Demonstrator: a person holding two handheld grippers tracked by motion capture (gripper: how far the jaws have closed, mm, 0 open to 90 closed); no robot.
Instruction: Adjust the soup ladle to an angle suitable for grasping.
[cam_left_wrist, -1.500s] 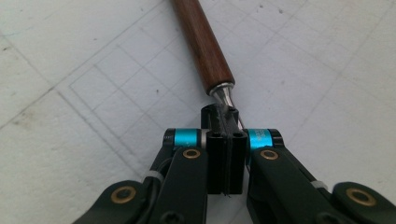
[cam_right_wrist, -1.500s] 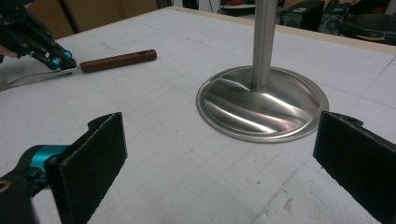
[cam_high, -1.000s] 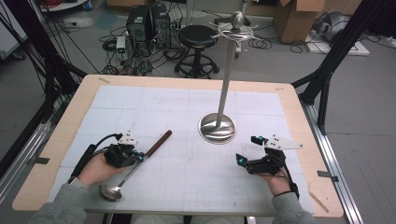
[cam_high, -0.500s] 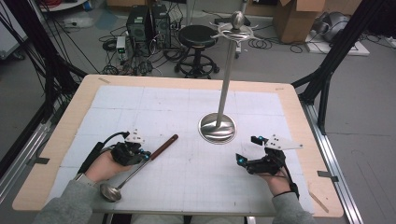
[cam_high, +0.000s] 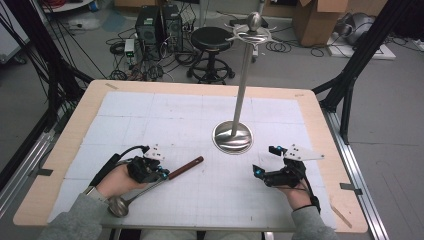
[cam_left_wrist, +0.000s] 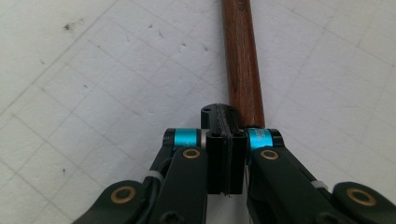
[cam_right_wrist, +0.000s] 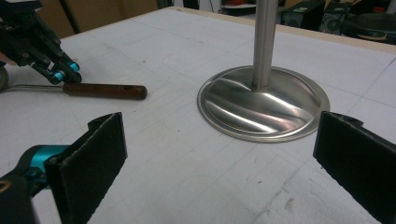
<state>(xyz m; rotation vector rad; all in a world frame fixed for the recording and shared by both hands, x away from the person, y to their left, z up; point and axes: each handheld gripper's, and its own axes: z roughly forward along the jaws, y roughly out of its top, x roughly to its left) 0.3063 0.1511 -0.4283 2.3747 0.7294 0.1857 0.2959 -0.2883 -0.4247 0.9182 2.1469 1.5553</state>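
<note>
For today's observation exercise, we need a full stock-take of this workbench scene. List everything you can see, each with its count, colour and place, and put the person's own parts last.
Ladle: one, steel bowl and shaft with a dark brown wooden handle, lying at the front left of the table.
Stand: one, shiny steel round base with a tall pole and hooks on top, upright at mid-table.
Table: one, pale wood edge with a white gridded mat.
Stool: one, black, on the floor behind the table.
Computer towers: two, black, on the floor at the back left.
Cardboard boxes: brown, back right.
Left gripper: one, black with blue accents, shut beside the ladle handle.
Right gripper: one, black, jaws open, facing the stand.
Sleeves: two, grey, at the front edge.
</note>
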